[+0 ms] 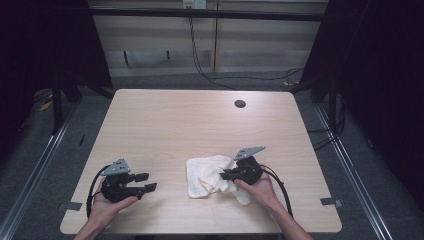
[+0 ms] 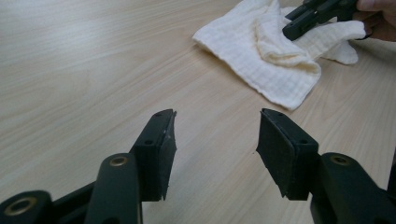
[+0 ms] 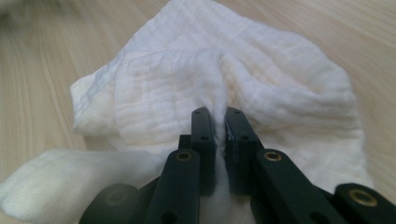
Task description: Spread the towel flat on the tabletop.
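Note:
A white waffle-weave cloth (image 1: 207,175) lies crumpled on the wooden table (image 1: 190,120), near its front edge and right of centre. My right gripper (image 1: 226,175) is shut on a raised fold of the cloth (image 3: 196,84), with fabric pinched between its two black jaws. My left gripper (image 1: 146,182) rests low over the table at the front left, open with nothing between its fingers (image 2: 161,144). From the left gripper view the cloth (image 2: 275,51) lies ahead and to the right, with the right gripper (image 2: 308,18) on top of it.
A small dark round hole (image 1: 240,104) sits in the table near the back right. Bare tabletop (image 2: 93,60) stretches between the left gripper and the cloth. Cables trail from both grippers toward the front edge. Grey floor and metal rails surround the table.

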A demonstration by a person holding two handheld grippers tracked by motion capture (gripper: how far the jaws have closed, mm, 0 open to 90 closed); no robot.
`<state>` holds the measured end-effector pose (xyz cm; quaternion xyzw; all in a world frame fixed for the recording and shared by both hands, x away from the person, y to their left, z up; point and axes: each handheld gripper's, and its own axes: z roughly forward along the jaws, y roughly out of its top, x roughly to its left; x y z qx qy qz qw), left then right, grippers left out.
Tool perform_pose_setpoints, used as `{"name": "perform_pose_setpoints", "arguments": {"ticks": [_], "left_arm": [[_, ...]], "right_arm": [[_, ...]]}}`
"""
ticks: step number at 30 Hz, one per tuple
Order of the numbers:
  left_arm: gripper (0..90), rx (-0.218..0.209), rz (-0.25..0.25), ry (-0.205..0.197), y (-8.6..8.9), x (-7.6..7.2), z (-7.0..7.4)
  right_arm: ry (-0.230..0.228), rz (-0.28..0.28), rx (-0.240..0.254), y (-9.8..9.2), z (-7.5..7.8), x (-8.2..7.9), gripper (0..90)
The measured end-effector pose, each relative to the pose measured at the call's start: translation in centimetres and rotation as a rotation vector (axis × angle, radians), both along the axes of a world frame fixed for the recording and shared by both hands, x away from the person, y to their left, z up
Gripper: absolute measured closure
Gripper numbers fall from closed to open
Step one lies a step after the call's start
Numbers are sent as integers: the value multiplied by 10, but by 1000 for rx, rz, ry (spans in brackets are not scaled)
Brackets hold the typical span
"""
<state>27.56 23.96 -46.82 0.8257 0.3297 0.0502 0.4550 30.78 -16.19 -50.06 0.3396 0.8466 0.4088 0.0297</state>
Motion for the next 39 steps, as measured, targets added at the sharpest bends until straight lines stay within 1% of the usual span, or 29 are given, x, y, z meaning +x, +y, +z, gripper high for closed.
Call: {"name": "perform_pose_setpoints", "arguments": {"ticks": [3, 5, 6, 7, 8, 9, 11, 12, 13, 16, 18, 19, 20, 21, 22, 24, 26, 27, 28, 29, 30, 31, 32, 33, 35, 37, 39], "left_arm": [[490, 19, -9, -4, -10, 1, 2], [515, 38, -33, -14, -17, 1, 3], [522, 47, -43, -21, -21, 1, 5], [536, 43, -54, -18, -26, 2, 6], [565, 44, -66, -20, -31, 4, 6], [565, 42, -80, -19, -37, 7, 6], [572, 33, -106, 5, -50, 12, 5], [572, 37, -109, 11, -56, 14, 4], [572, 39, -123, 15, -63, 15, 3], [585, 53, -174, 16, -76, 13, 0], [605, 56, -209, 22, -79, 8, -5], [624, 68, -227, 26, -79, 5, -8], [629, 74, -234, 28, -78, 2, -10], [629, 75, -242, 32, -76, -2, -12], [636, 75, -250, 39, -75, -5, -14], [644, 92, -264, 34, -74, -9, -16], [646, 75, -265, 36, -75, -8, -16], [652, 70, -264, 42, -76, -6, -16], [652, 62, -264, 45, -78, -5, -17], [652, 70, -273, 49, -81, -3, -19], [653, 73, -280, 57, -84, -2, -21], [653, 89, -290, 53, -87, -2, -22], [653, 90, -293, 48, -89, -3, -22], [653, 77, -307, 51, -90, -4, -21], [652, 73, -302, 46, -90, -4, -21], [639, 74, -297, 51, -88, -4, -20], [626, 77, -289, 53, -86, -3, -20]], "right_arm": [[-8, 11, 8, 6, 3, -1, 826], [-10, 8, 24, 9, 6, -2, 822], [-14, 16, 26, 11, 6, -2, 817], [-16, 20, 29, 12, 7, -2, 803], [-4, 28, 34, 14, 6, -1, 758], [-4, 28, 34, 14, 6, -1, 758], [5, 34, 2, 16, 5, -3, 705], [6, 32, 2, 16, 5, -3, 673], [6, 27, 2, 15, 6, -4, 630], [-7, 10, 24, 8, 15, -8, 543], [-26, -1, 26, 2, 23, -14, 521], [-37, -9, 35, -1, 26, -18, 516], [-44, -17, 45, -4, 29, -24, 510], [-50, -16, 57, -6, 32, -30, 510], [-60, -5, 63, -8, 38, -44, 532], [-78, 21, 63, -7, 43, -58, 602], [-77, 46, 75, -6, 43, -67, 664], [-78, 60, 71, -3, 41, -71, 679], [-77, 77, 66, 0, 40, -73, 679], [-77, 77, 66, 0, 40, -73, 679], [-65, 102, 57, 6, 35, -73, 676], [-68, 117, 51, 9, 32, -72, 678], [-67, 128, 44, 12, 31, -71, 684], [-70, 133, 40, 14, 29, -70, 685], [-63, 153, 31, 18, 26, -67, 696], [-56, 162, 4, 20, 20, -65, 705], [-39, 175, -34, 21, 14, -65, 675]]}}
